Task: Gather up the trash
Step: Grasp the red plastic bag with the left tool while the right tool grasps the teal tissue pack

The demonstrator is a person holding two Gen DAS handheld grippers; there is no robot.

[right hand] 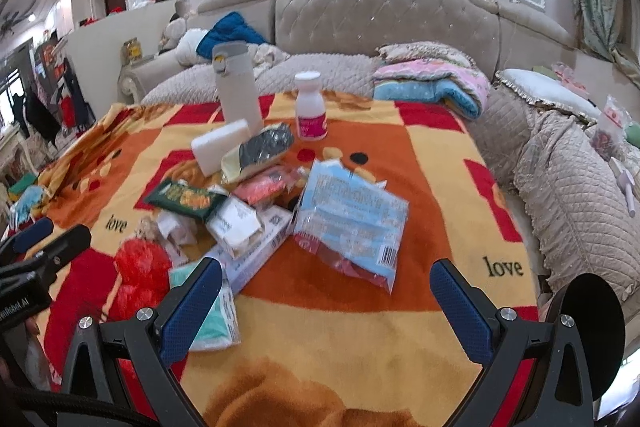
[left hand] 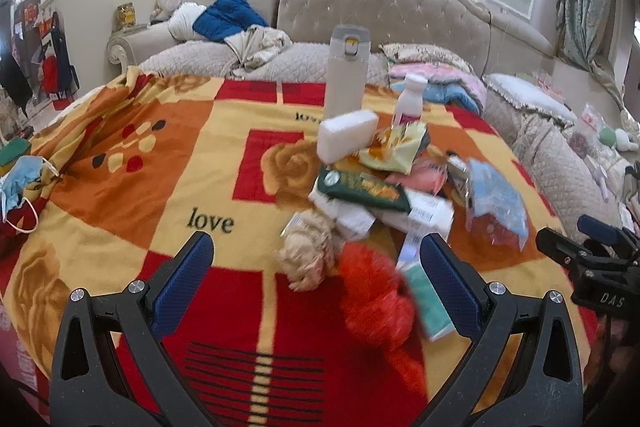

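Both grippers are hovering over the near edge of the blanket [right hand: 360, 347], which is covering the bed. The left gripper [left hand: 316, 267] is holding its jaws wide apart with nothing between the pads; a red crumpled bag [left hand: 376, 299] and a beige crumpled wad [left hand: 308, 255] are lying on the blanket just beyond its fingertips. The right gripper [right hand: 326, 287] is likewise standing with jaws spread and empty; a teal packet [right hand: 208, 311] is lying just beside its left finger.

The trash is sitting in a loose pile toward the middle of the blanket. A blue-and-white plastic wrapper [right hand: 348, 223] is lying at the right side of the pile. A dark green packet [right hand: 182, 201] is resting on white cartons [right hand: 236, 227]. Behind these, a white block [right hand: 220, 145] is leaning against a yellow-and-black bag [right hand: 260, 147].

Toward the far edge of the blanket, a tall grey flask [right hand: 236, 87] and a small white bottle [right hand: 310, 107] are standing upright. At the left edge, a blue face mask [left hand: 20, 183] is lying apart from the pile. The padded headboard [right hand: 380, 15] is rising behind.
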